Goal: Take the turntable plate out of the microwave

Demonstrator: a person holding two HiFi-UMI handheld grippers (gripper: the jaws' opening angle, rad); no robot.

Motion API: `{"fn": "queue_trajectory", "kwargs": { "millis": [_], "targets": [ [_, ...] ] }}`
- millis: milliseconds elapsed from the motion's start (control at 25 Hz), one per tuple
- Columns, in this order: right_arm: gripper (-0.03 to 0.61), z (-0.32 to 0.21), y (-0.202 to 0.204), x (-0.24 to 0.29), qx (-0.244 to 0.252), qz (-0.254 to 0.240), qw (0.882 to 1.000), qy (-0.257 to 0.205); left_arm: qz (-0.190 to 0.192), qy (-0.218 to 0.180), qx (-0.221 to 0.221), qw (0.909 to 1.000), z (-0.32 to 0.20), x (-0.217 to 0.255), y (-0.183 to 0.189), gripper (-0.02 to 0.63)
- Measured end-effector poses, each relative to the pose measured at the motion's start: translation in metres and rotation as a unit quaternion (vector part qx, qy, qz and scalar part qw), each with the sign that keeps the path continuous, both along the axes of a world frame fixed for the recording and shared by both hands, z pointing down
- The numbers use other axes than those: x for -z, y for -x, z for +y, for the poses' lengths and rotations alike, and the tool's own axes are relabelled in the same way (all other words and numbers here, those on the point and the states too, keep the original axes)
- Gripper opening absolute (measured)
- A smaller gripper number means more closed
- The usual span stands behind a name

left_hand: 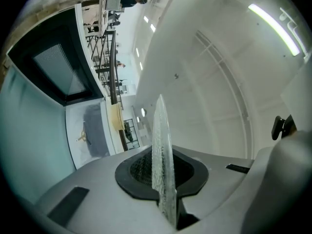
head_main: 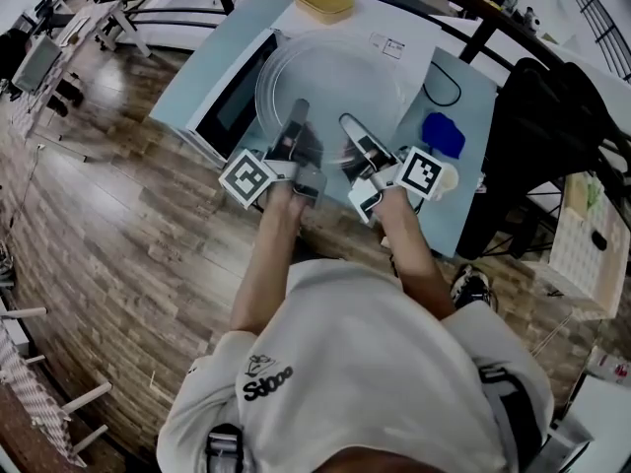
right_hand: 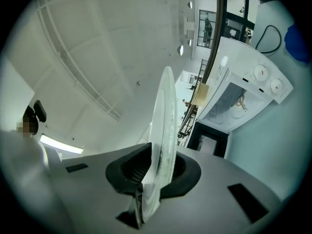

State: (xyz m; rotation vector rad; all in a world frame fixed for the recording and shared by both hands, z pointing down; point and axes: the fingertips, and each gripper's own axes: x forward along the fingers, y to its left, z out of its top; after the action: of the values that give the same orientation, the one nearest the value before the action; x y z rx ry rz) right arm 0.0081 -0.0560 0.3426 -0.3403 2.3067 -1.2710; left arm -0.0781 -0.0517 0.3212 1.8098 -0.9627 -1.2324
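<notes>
The glass turntable plate (head_main: 330, 82) is already clear of the microwave (head_main: 404, 42), held in the air in front of its open mouth and above its swung-out door (head_main: 235, 101). In the right gripper view the cavity (right_hand: 241, 101) shows only its centre hub. The plate hangs from its near rim alone. The left gripper (head_main: 298, 118) has its jaws pinched on the glass edge (left_hand: 162, 150), and the right gripper (head_main: 352, 129), just beside it, is likewise clamped on the rim (right_hand: 163, 130). The rest of the disc reaches out unsupported toward the microwave. That is where the risk seems to lie: smooth glass caught by narrow pads on one side may pivot or slide out if the far edge sags or the hands tilt unevenly. A twist between the two grips could also strain or chip the rim. A drop here would likely land on the door or the table (head_main: 463, 195) the microwave stands on. On the way to a set-down spot, the far rim could knock the microwave's front. A blue cloth (head_main: 444, 134) and a black cable (head_main: 446, 92) lie to the microwave's right and may crowd that spot.
</notes>
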Motion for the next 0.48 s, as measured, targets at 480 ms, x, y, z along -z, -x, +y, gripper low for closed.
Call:
{"fn": "queue_trajectory", "kwargs": {
  "millis": [480],
  "targets": [
    [0.026,0.0015,0.0002,0.0053,0.006,-0.004,1.000,0.000,0.001,-0.004,0.002,1.0000,0.0020,0.0055,0.0002,0.037]
  ]
}}
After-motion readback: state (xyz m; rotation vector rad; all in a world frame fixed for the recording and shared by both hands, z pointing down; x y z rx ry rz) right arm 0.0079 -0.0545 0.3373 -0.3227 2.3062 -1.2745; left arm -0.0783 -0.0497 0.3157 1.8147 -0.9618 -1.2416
